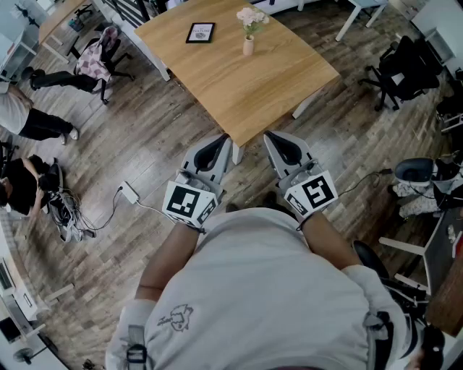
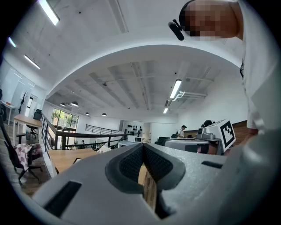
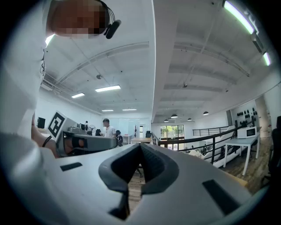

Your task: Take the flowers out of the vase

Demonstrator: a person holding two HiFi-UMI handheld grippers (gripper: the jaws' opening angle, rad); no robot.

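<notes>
- Left gripper (image 1: pixel 221 142): jaws closed pad to pad, nothing between them. It is held level and close to the body.
- Right gripper (image 1: pixel 273 140): the same, jaws shut and empty, level, side by side with the left.
- Both tips sit just short of the near corner of the wooden table (image 1: pixel 217 79), not yet over it.
- Vase (image 1: pixel 248 48): small, pale and upright, well ahead of both grippers towards the table's far side. It is close to the centre line between them, so neither gripper looks clearly nearer.
- Flowers (image 1: pixel 252 17): a pale pink-white bunch standing in the vase mouth. The stems run vertically, so the long axis is upright and the pull-out direction is probably straight up.
- Picture frame (image 1: pixel 200 32): lies flat, ahead and left of the left gripper, near the vase but apart from it.
- Judgement: the task is not started. Both grippers need a long forward reach, then one must open for the stems and the other can steady the vase.
- Count: two grippers, one table, one vase, one bunch of flowers (blooms too small to count), one picture frame.
</notes>
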